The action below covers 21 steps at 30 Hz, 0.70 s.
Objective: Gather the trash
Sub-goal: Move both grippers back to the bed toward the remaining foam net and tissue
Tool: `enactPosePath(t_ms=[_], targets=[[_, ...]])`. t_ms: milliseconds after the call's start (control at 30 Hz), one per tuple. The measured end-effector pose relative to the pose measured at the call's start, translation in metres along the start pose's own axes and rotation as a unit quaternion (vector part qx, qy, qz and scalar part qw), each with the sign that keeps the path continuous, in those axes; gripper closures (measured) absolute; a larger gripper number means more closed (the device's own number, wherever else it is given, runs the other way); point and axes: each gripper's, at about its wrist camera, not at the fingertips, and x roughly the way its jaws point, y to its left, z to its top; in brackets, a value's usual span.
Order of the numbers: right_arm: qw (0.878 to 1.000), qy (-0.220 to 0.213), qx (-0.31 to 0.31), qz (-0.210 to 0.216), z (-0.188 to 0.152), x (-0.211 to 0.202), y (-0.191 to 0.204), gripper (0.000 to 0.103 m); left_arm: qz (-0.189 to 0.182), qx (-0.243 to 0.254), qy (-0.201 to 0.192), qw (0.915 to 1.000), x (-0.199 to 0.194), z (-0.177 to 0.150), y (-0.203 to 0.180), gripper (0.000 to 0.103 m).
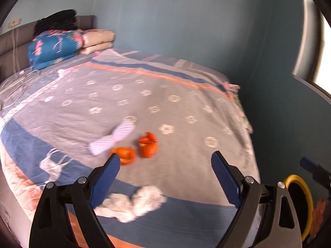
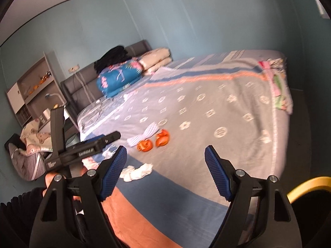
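Left gripper (image 1: 165, 177): jaws wide apart, nothing between the pads, bed (image 1: 227, 111) filling the frame beyond. Right gripper (image 2: 165, 171): same, spread wide and empty. The right wrist view also catches the left tool's body at mid left, with a hand (image 2: 50, 178) under it.

Step, as I read it: approach. Nothing is picked yet and both tools hang over the near edge of the bed. Frames are blurred.

Trash, working outward from the fingertips:
- crumpled white tissue (image 1: 134, 205), low centre in the left view, just ahead of the left finger. It looks like two wads touching; I can't tell if it's one piece.
- 2 orange peel pieces (image 1: 135, 148), side by side at mid frame, the left-hand one partly behind the left fingertip.
- 1 white mesh fruit sleeve (image 1: 112, 139), just beside the peels to the upper left.

Bin (image 1: 304, 204): 1, yellow rim, dark inside, lower right corner off the bed's edge.

Next move likely calls for dropping a gripper over the tissue, the nearest item, pads straddling it, then closing. It's soft and light, so pinch low or it slips. Then swing lower right to the bin.
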Motion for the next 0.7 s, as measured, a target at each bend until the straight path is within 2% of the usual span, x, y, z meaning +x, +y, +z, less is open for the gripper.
enactPosePath(t_ms=[100, 367, 700], targets=[[1.000, 0.027, -0.010, 0.010, -0.005, 0.032, 0.019, 0.029, 0.023, -0.016, 0.002, 0.9996, 0.009, 0.002, 0.034, 0.017], [0.993, 0.102, -0.039, 0.040, -0.025, 0.118, 0.055, 0.029, 0.052, -0.056, 0.023, 0.9969, 0.043, 0.003, 0.098, 0.017], [0.981, 0.173, -0.061, 0.067, -0.053, 0.199, 0.089, 0.029, 0.065, -0.081, 0.060, 0.9928, 0.097, -0.005, 0.142, 0.017]])
